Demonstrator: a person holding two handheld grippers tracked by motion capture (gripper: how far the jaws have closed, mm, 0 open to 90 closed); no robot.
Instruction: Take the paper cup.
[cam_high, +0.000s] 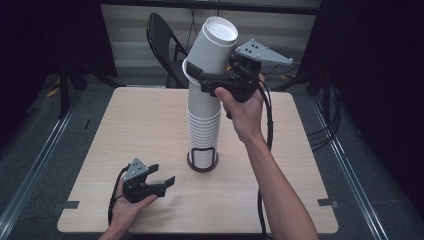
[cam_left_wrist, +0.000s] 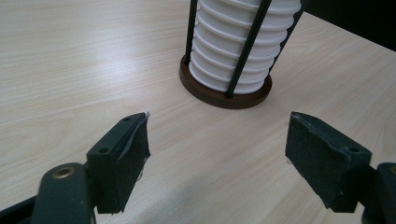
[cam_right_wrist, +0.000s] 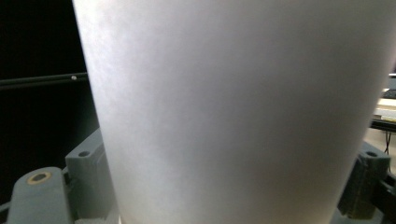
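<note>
A tall stack of white paper cups (cam_high: 204, 125) stands in a black wire holder on a round brown base (cam_high: 202, 165) at the table's middle. My right gripper (cam_high: 204, 76) is shut on the top cup (cam_high: 212, 47), which tilts to the right with its lower rim still at the top of the stack. That cup's white wall (cam_right_wrist: 233, 112) sits between the two jaws of the right gripper (cam_right_wrist: 229, 186). My left gripper (cam_high: 164, 175) rests open at the front left, nothing between its jaws. From the left gripper (cam_left_wrist: 219, 149) the ribbed stack (cam_left_wrist: 238, 42) and base (cam_left_wrist: 224, 95) lie just ahead.
The light wooden table (cam_high: 125, 130) has bare surface on both sides of the holder. A black folding chair (cam_high: 162, 40) stands behind the far edge. Cables trail from each gripper. Dark floor with metal rails surrounds the table.
</note>
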